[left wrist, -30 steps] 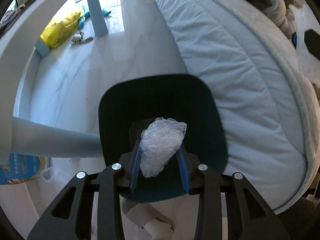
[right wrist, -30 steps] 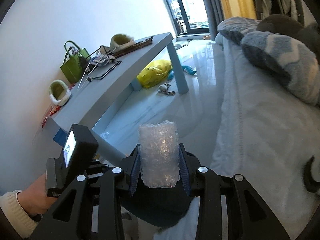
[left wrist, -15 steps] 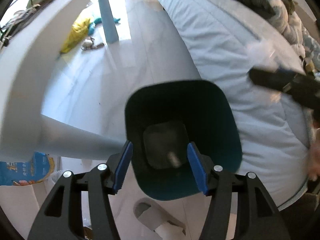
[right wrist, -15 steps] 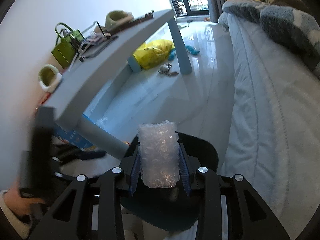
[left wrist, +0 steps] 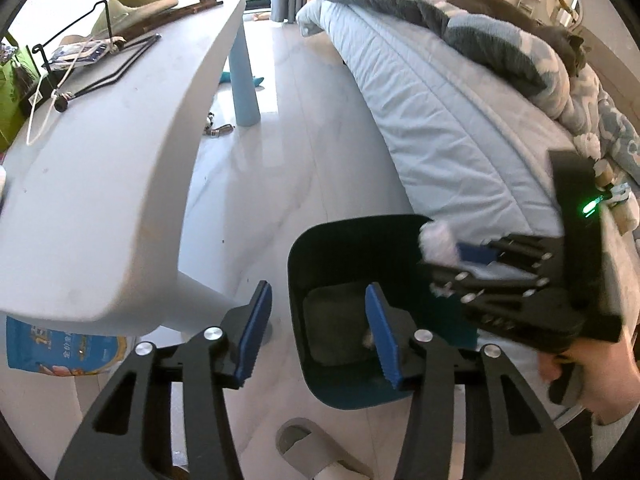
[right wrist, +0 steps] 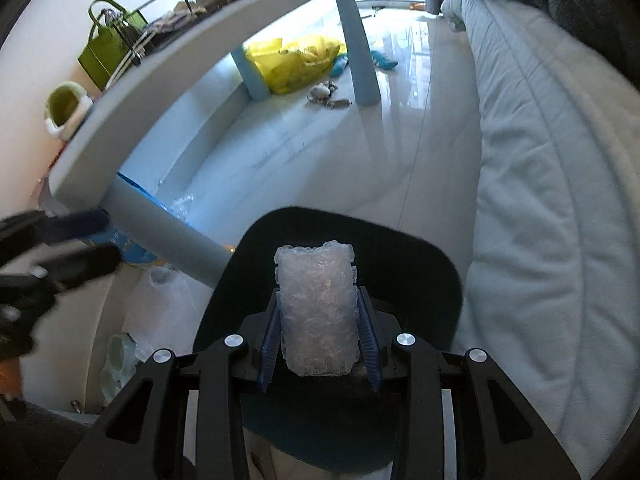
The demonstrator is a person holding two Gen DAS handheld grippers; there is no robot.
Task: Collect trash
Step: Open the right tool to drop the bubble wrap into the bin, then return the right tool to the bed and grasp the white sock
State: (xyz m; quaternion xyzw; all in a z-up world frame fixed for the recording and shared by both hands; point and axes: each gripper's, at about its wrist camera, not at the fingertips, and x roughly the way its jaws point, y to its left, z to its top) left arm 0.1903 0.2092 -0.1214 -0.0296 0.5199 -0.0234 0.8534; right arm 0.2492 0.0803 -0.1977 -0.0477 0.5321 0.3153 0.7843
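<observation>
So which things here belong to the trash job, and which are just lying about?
Job:
- bubble wrap clamped in the right gripper
- dark bin below it
- left gripper, nothing between its closing jaws

Lying about:
- yellow bag
- green bag
- slipper on the table
- bed

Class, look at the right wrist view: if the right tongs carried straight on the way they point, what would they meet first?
Probably the open mouth of the dark bin: the right tongs, shut on the bubble wrap, point down into it, though depth is unclear.
</observation>
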